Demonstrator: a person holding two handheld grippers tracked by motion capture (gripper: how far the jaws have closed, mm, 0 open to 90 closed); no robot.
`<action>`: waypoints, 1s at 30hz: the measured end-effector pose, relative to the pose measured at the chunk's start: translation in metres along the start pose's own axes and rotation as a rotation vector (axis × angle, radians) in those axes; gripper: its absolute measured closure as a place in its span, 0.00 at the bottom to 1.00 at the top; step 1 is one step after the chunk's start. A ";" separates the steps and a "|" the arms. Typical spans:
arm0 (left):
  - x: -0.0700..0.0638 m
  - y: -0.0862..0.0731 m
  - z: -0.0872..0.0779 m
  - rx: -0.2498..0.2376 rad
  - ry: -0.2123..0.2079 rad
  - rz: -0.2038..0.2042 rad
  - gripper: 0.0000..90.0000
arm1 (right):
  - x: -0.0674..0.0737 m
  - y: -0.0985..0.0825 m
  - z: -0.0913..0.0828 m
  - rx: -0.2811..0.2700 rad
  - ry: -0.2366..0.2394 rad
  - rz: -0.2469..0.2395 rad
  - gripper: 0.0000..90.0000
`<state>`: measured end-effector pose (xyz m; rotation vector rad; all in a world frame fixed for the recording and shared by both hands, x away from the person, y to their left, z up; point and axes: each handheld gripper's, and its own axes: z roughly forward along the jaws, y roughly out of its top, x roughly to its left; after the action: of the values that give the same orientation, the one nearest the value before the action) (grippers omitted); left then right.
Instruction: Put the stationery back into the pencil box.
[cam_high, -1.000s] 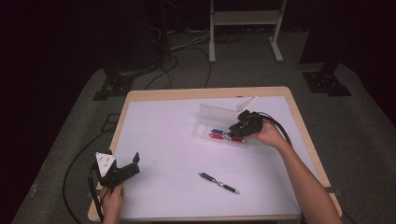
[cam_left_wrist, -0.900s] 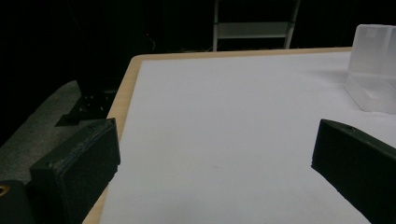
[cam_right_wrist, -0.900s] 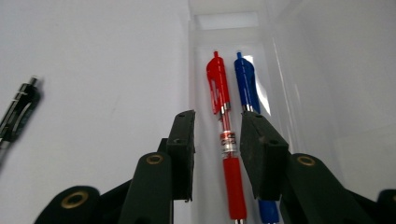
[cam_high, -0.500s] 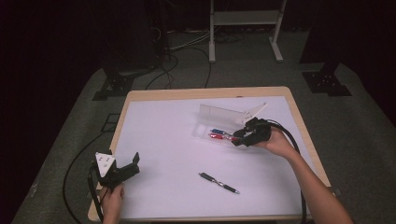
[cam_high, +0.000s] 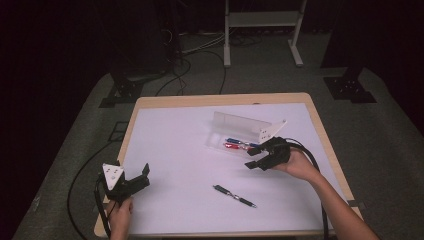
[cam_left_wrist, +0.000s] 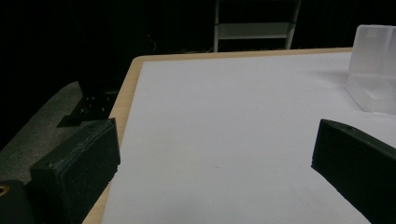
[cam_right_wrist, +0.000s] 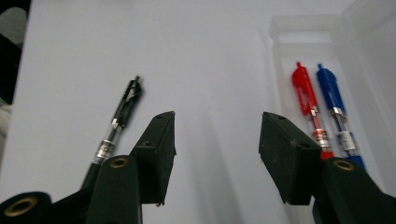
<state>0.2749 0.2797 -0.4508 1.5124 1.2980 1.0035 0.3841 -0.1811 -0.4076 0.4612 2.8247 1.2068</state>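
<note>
Clear plastic is framing a red pen (cam_right_wrist: 308, 100) and a blue pen (cam_right_wrist: 334, 100) lying side by side in the open pen case (cam_high: 235, 127) near the table's (cam_high: 200, 101) right edge. The right gripper (cam_high: 257, 161) is hovering just beside the case, its jaws having just been opening, parted around bare white surface. A black pen (cam_high: 235, 195) is lying loose toward the near edge. The left gripper (cam_high: 137, 179), at the near left corner, is holding its jaws wide with nothing between them.

Right gripper (cam_high: 256, 163) drawn back from the case (cam_high: 240, 135) toward the black pen (cam_high: 234, 195), jaws just opening, empty.
</note>
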 end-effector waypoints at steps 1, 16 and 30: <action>0.000 0.000 0.000 0.000 0.001 0.001 0.00 | 0.000 0.000 0.000 0.000 0.000 0.000 0.49; -0.002 0.001 -0.001 0.001 0.007 0.009 0.00 | 0.037 -0.011 0.010 -0.008 0.057 -0.014 0.45; -0.002 0.001 -0.001 0.004 0.010 0.007 0.00 | 0.067 -0.015 0.023 -0.008 0.074 -0.020 0.48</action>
<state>0.2735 0.2779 -0.4499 1.5178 1.3030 1.0143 0.3194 -0.1560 -0.4285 0.3950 2.8772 1.2576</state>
